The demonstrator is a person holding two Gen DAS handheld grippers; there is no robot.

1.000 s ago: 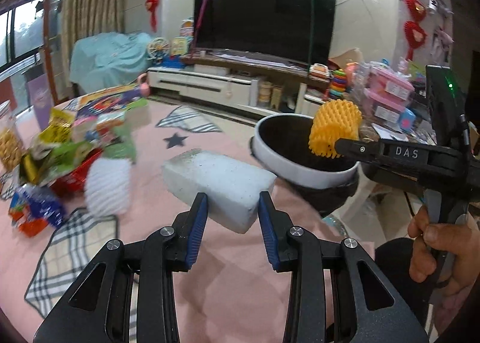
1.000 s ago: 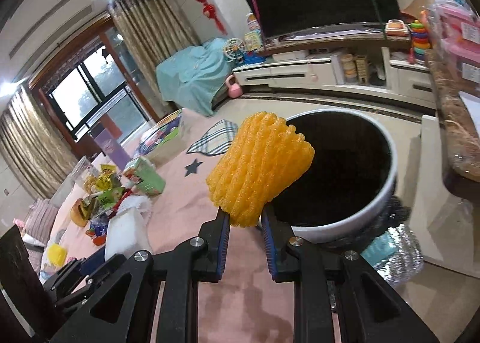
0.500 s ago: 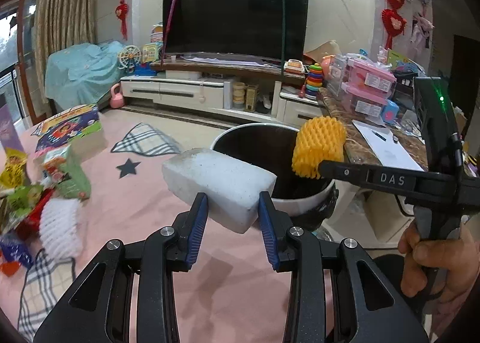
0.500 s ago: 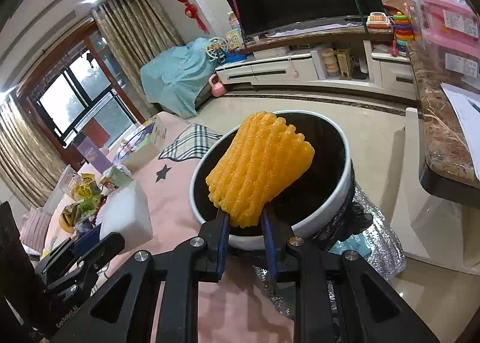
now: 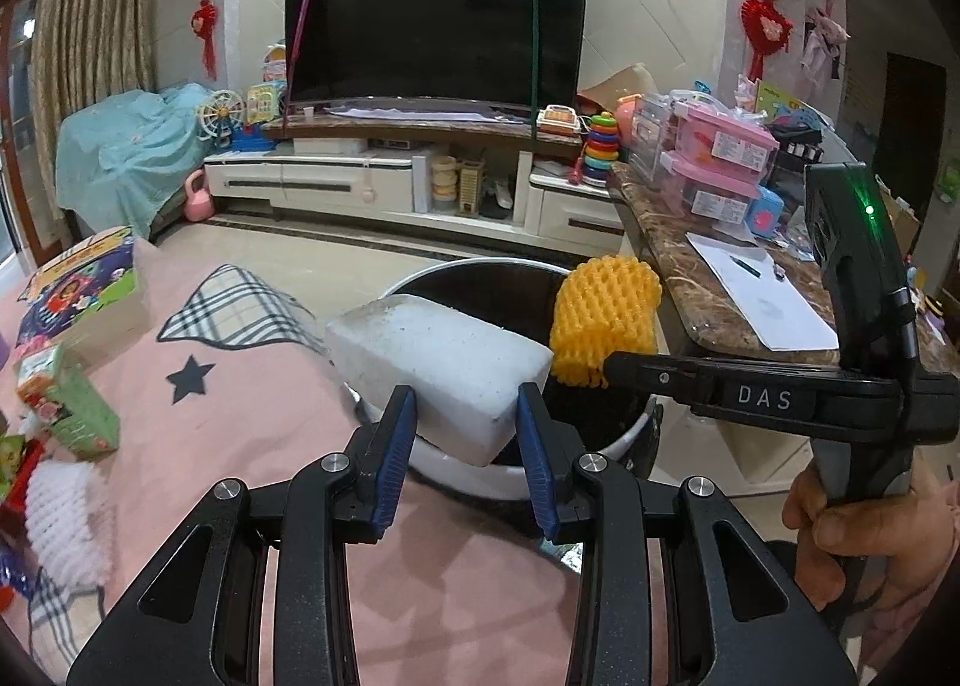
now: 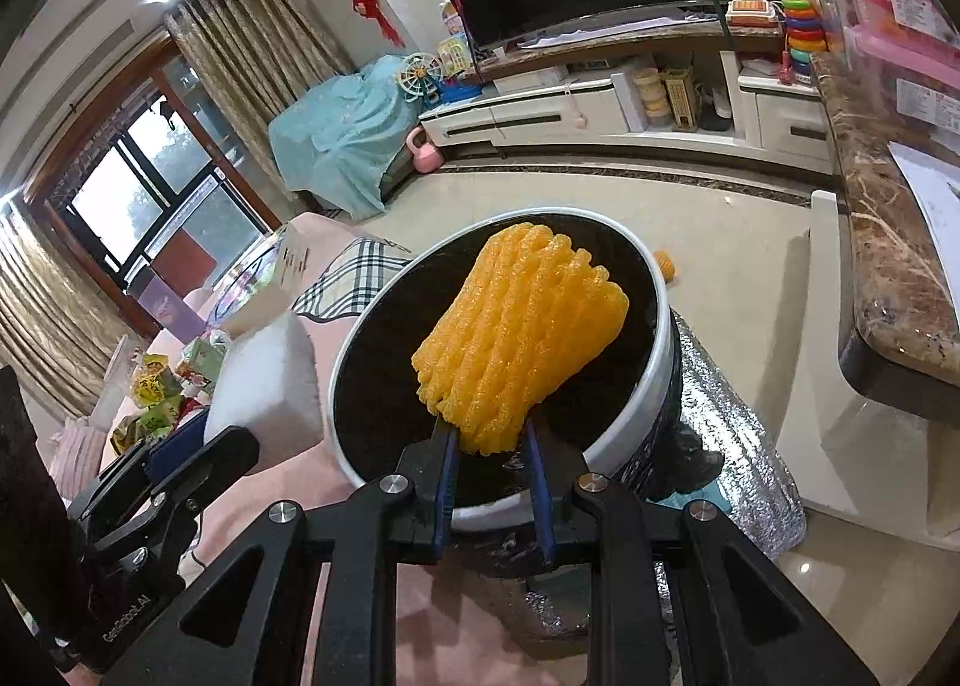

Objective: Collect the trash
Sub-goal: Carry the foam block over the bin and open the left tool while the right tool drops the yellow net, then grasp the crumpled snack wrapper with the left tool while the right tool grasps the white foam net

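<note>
My left gripper [image 5: 465, 419] is shut on a white foam block [image 5: 438, 368] and holds it over the near rim of the white trash bin [image 5: 480, 479] with its black liner. My right gripper [image 6: 491, 446] is shut on a yellow foam fruit net [image 6: 522, 338] and holds it above the bin's opening [image 6: 384, 374]. In the left wrist view the yellow net [image 5: 603, 320] sits at the tip of the right gripper, just right of the block. The block also shows in the right wrist view [image 6: 264, 380], left of the bin.
A pink cloth [image 5: 240, 434] covers the table, with snack packets [image 5: 66, 416], a white foam net [image 5: 66, 524] and a picture box [image 5: 84, 290] on the left. A marble counter [image 5: 720, 296] stands right of the bin. A silver foil bag [image 6: 732, 446] lies under it.
Both grippers have moved toward the bin with their loads. The white block now hangs over the near rim and the yellow net is over the opening.
</note>
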